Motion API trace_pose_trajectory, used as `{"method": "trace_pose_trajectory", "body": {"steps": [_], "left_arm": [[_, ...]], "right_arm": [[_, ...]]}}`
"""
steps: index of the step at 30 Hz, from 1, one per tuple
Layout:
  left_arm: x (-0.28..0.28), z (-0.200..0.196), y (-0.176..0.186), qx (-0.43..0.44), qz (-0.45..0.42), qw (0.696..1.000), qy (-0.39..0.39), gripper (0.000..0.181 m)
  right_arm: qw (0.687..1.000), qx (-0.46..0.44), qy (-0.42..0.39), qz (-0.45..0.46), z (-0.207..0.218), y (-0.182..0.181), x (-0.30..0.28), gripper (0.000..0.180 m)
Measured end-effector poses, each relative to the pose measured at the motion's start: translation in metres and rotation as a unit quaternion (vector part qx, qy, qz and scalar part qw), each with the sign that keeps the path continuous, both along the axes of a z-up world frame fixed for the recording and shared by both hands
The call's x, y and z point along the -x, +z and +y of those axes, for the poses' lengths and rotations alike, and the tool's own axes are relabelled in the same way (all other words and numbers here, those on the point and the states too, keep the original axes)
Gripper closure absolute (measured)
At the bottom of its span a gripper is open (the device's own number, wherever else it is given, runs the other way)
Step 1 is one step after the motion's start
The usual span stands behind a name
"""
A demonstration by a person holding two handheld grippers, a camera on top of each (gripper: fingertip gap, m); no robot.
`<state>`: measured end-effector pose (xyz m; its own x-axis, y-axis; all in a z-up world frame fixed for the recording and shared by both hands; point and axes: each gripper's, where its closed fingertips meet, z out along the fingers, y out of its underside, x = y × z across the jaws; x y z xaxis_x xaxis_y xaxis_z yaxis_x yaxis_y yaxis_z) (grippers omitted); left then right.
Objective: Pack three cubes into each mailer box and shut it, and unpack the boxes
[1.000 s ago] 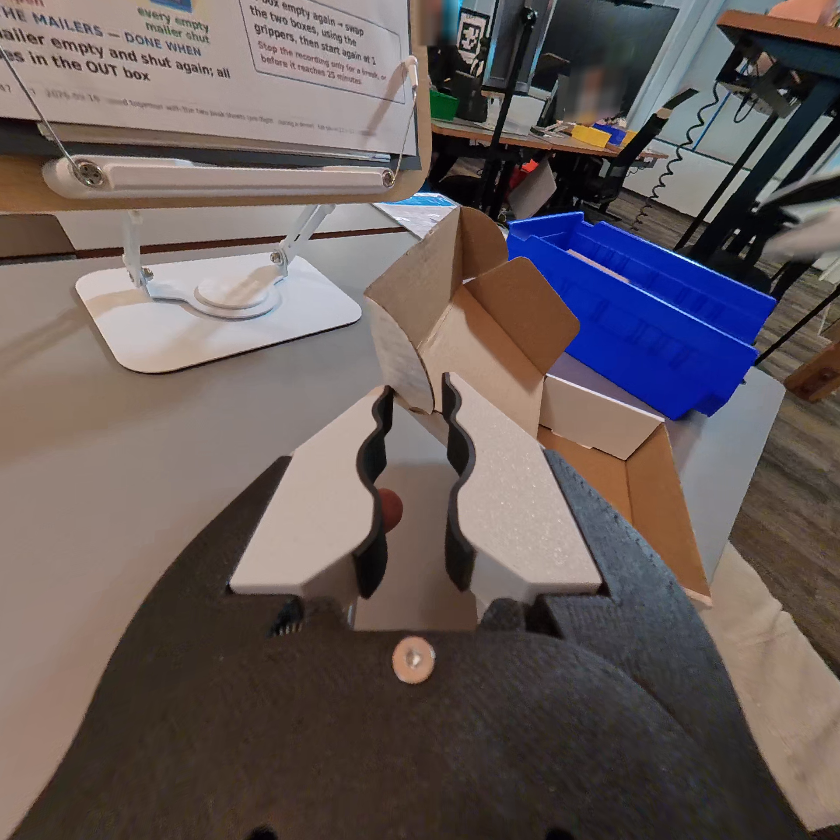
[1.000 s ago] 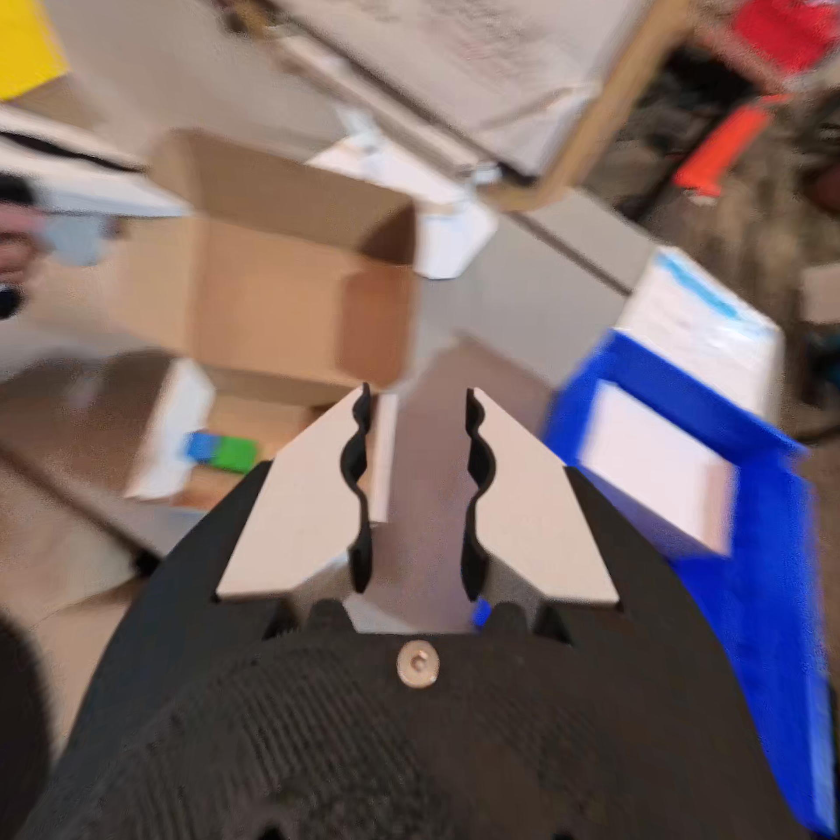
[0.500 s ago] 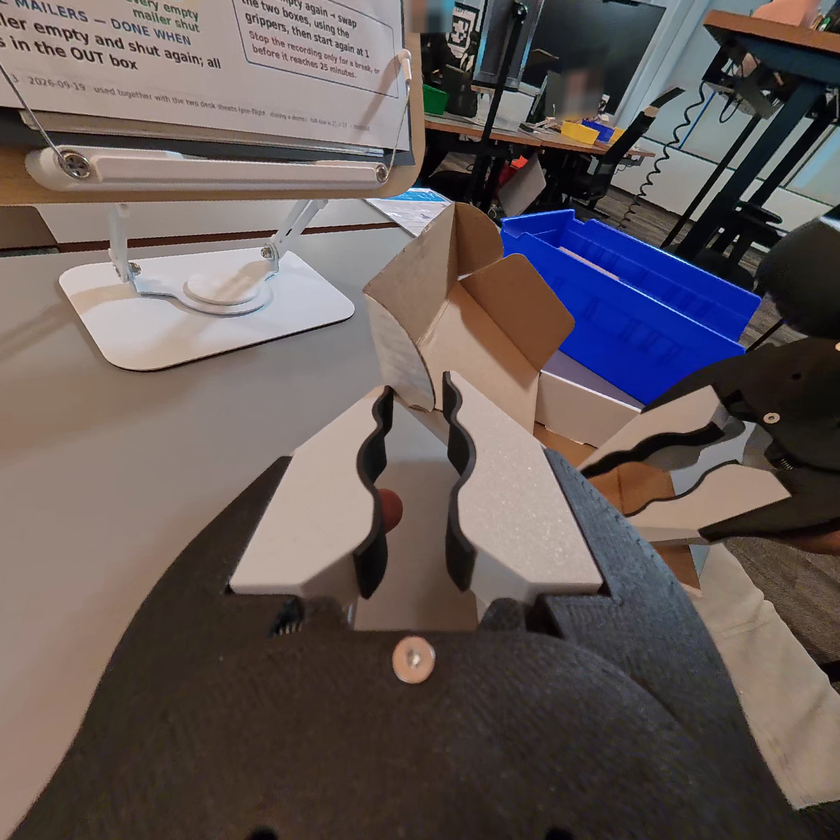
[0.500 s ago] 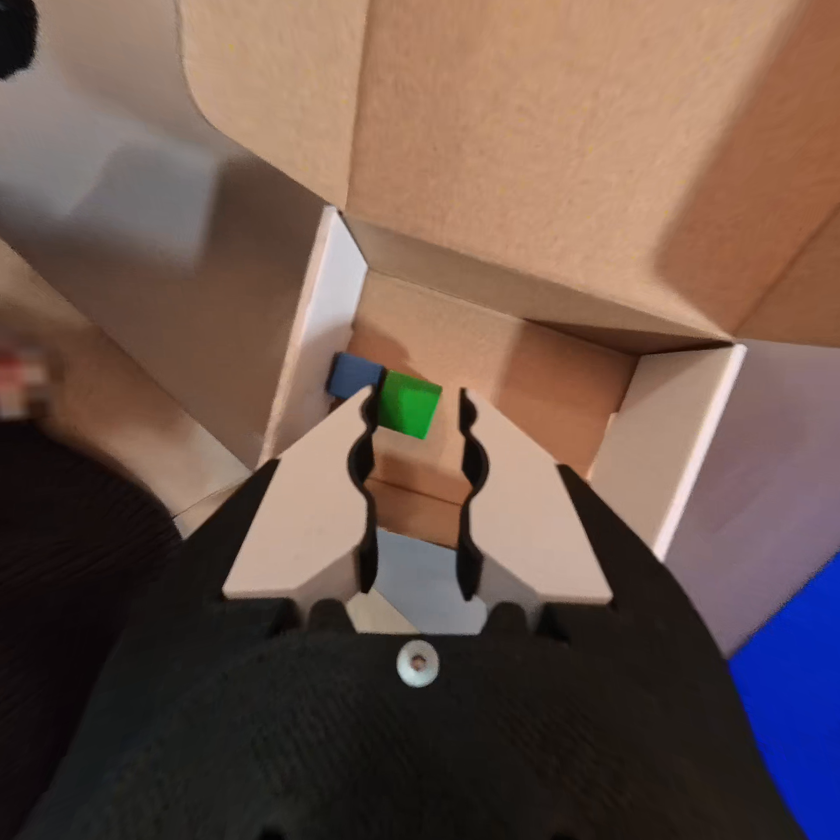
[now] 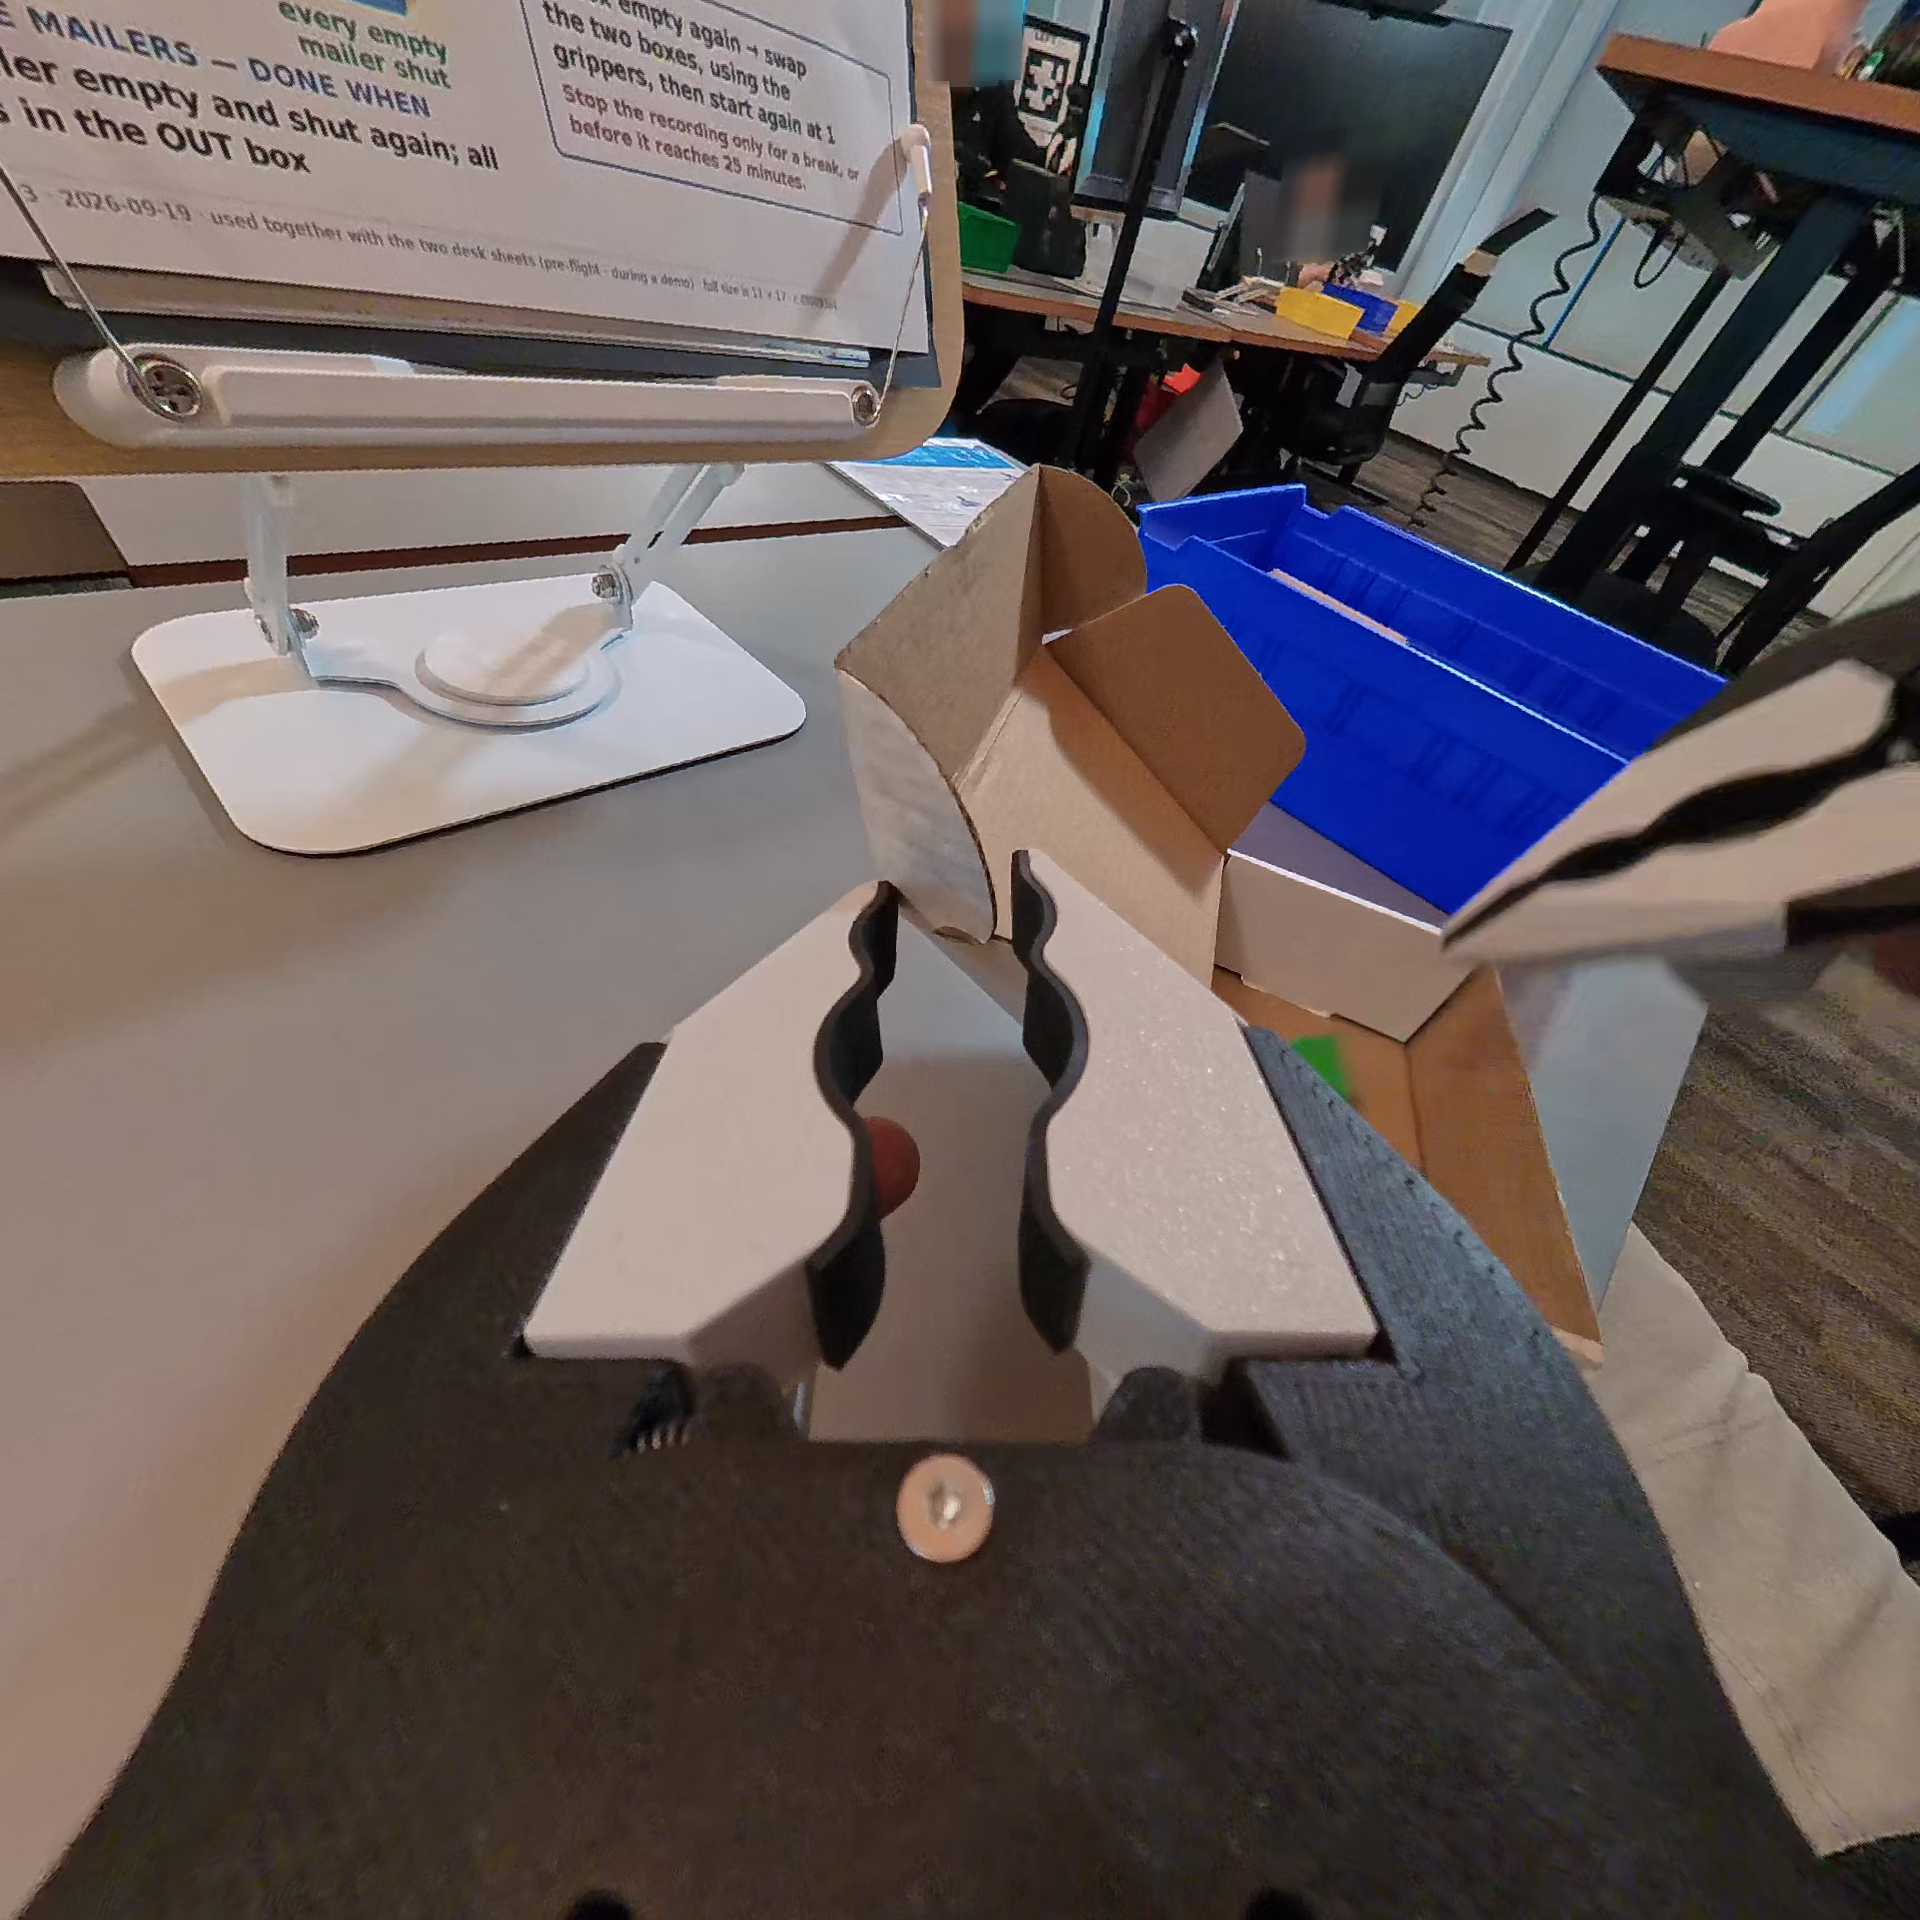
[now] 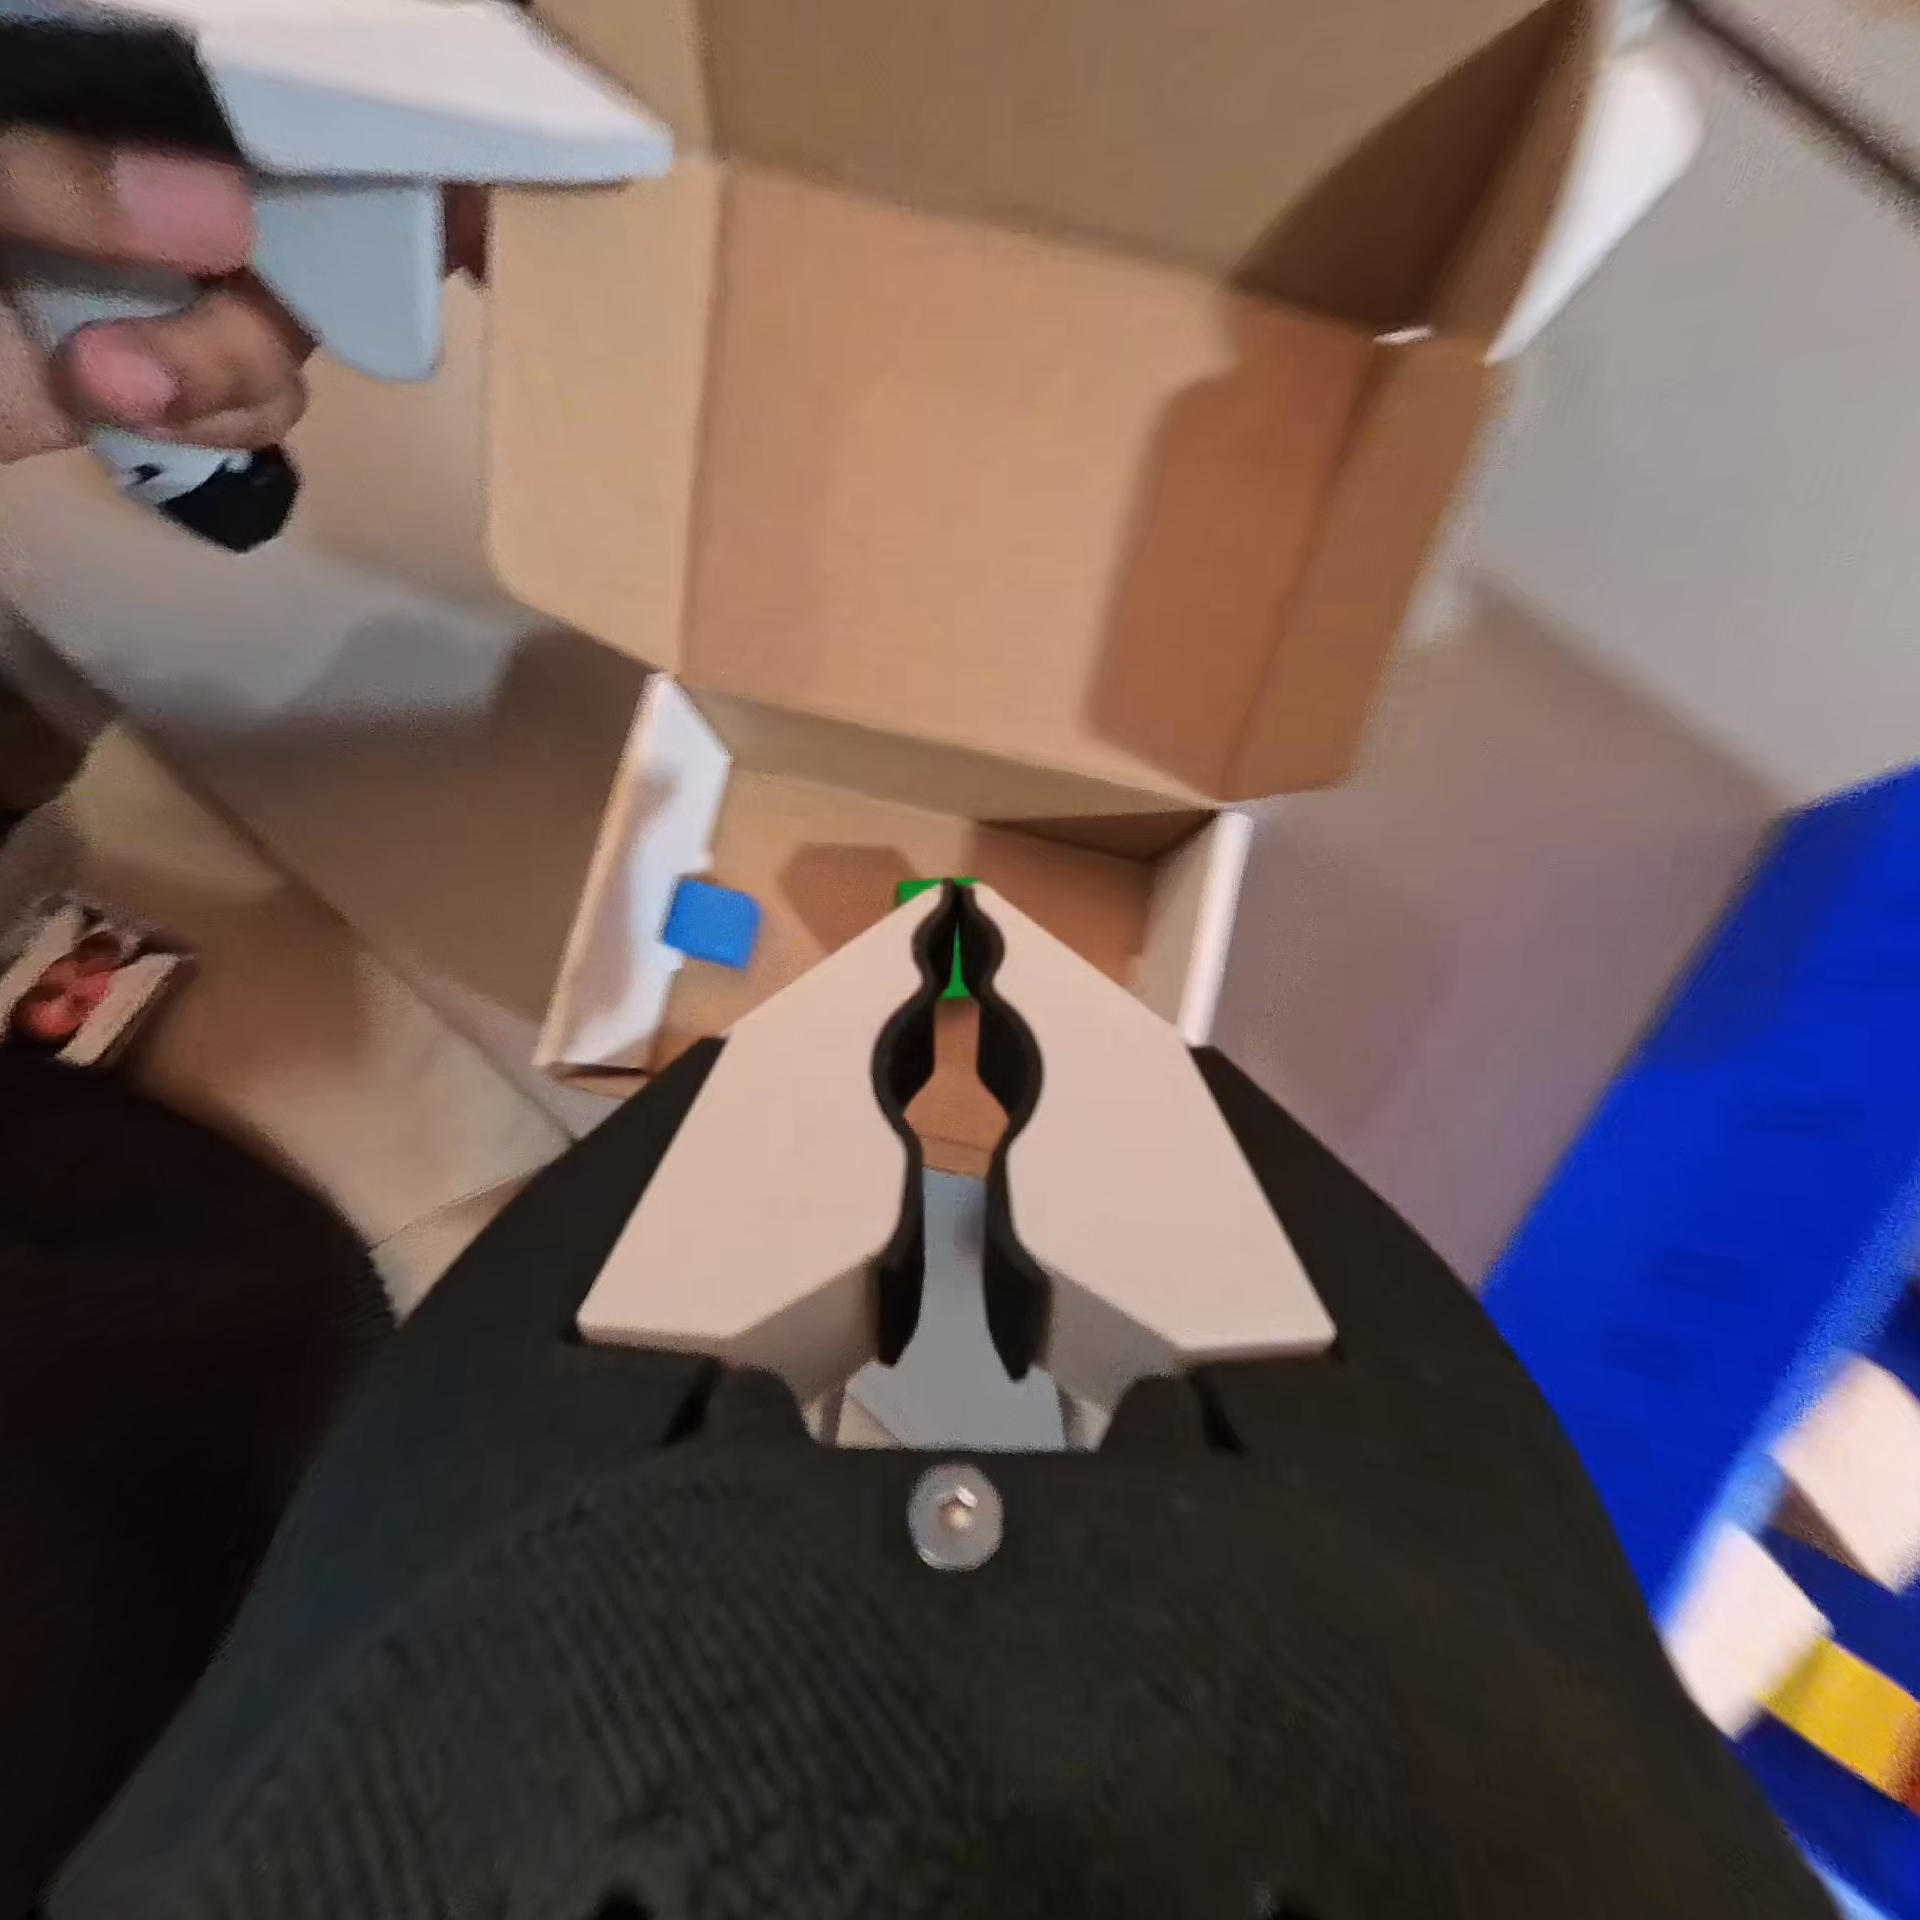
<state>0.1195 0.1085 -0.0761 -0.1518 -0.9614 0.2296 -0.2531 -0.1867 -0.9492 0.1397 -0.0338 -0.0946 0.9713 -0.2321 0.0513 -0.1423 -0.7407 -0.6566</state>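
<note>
Your right gripper [image 6: 954, 914] has its white fingers pinched together at the tips, and a sliver of the small green cube [image 6: 952, 971] shows in the slot just behind them; whether the pads actually clamp it you cannot tell through the blur. That cube sits inside the open white-walled cardboard mailer box [image 6: 1195, 935], near the middle of its brown floor. At about 9 o'clock from it, against the box's left wall, lies the small blue cube [image 6: 712, 923], well apart from the green one. Beyond them, at 12 o'clock, the box's brown lid [image 6: 935, 468] stands raised with its side flaps folded inward. At 3 o'clock you have the bright blue plastic bin [image 6: 1714, 1143].

Your left gripper [image 5: 951, 904] hovers over the grey tabletop [image 5: 312, 1091] with its jaws parted and nothing between them, its tips just short of the lid's curved flap [image 5: 914, 790]. At 2 o'clock the green cube [image 5: 1320, 1065] peeks out on the box floor, and the right gripper [image 5: 1475, 925] hangs above the box's far side. At 11 o'clock, farther back, stands a white document stand [image 5: 468, 707] bearing a printed sheet [image 5: 468, 156].
</note>
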Motion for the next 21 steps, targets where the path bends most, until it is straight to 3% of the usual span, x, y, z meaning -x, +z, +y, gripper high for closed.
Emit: {"method": "trace_pose_trajectory", "body": {"steps": [4, 7, 10, 16, 21], "left_arm": [[0.0, 0.0, 0.0, 0.0, -0.001, 1.0, -0.001, 0.16], [-0.001, -0.001, -0.001, 0.003, 0.001, 1.0, -0.001, 0.16], [-0.001, -0.002, -0.001, 0.005, 0.001, 1.0, -0.001, 0.16], [0.0, -0.005, 0.003, -0.003, -0.004, 1.0, -0.002, 0.16], [0.0, -0.005, 0.002, -0.005, -0.004, 1.0, -0.006, 0.16]], "right_arm": [[0.998, -0.052, -0.046, -0.001, -0.033, 0.043, -0.028, 0.18], [0.992, -0.101, -0.044, 0.056, -0.039, 0.05, -0.03, 0.161], [0.996, -0.067, -0.035, 0.049, -0.027, 0.024, -0.029, 0.148], [0.994, 0.104, -0.013, -0.031, -0.001, -0.059, -0.027, 0.137], [0.983, 0.165, -0.034, -0.075, -0.002, -0.082, -0.04, 0.132]]}}
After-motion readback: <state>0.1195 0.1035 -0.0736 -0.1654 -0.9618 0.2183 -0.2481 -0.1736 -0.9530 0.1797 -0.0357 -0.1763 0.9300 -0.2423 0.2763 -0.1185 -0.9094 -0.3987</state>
